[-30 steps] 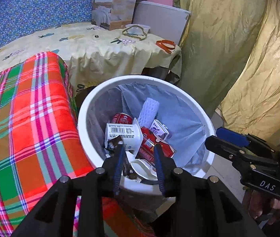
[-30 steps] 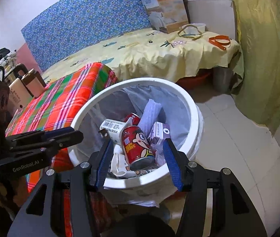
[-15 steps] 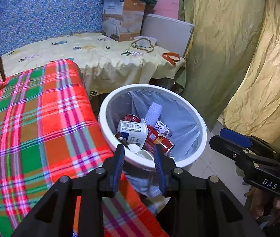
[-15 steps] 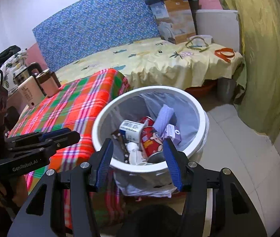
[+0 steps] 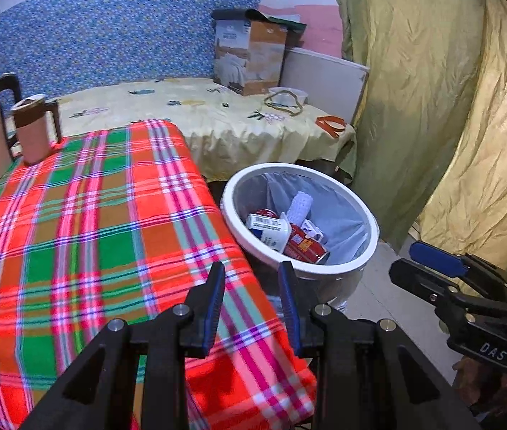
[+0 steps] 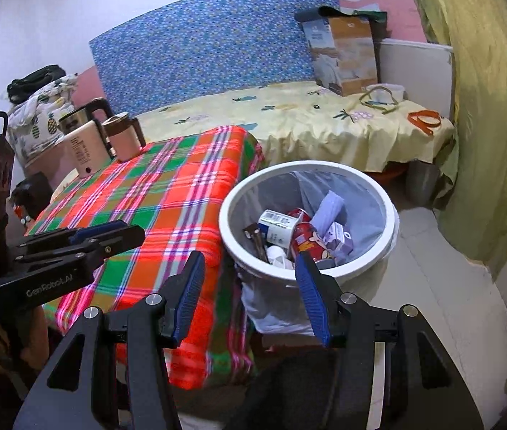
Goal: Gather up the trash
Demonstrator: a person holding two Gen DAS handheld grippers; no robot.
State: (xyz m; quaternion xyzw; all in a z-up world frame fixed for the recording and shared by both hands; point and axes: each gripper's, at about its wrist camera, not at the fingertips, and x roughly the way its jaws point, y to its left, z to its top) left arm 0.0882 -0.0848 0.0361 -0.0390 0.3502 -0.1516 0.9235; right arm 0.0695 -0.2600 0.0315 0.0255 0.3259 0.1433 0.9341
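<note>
A white trash bin (image 5: 368,251) (image 6: 391,222) with a grey liner stands on the floor beside the plaid-covered table (image 5: 92,222) (image 6: 167,193). It holds a red can (image 5: 305,245) (image 6: 307,238), a white carton (image 5: 268,227) (image 6: 276,224), a small purple box (image 6: 339,238) and other scraps. My left gripper (image 5: 251,279) is open and empty, above the table's corner, short of the bin. My right gripper (image 6: 250,268) is open wide and empty, above the bin's near rim.
A kettle (image 6: 83,143) and a mug (image 5: 33,127) (image 6: 124,136) stand at the table's far end. Behind is a bed with a yellow sheet (image 5: 217,118), a cardboard box (image 5: 250,57), a bowl and an orange strap. Yellow curtains (image 5: 432,107) hang at the right.
Both grippers have pulled up and back from the bin, so it looks smaller and more of the plaid table shows. Both stay open and empty.
</note>
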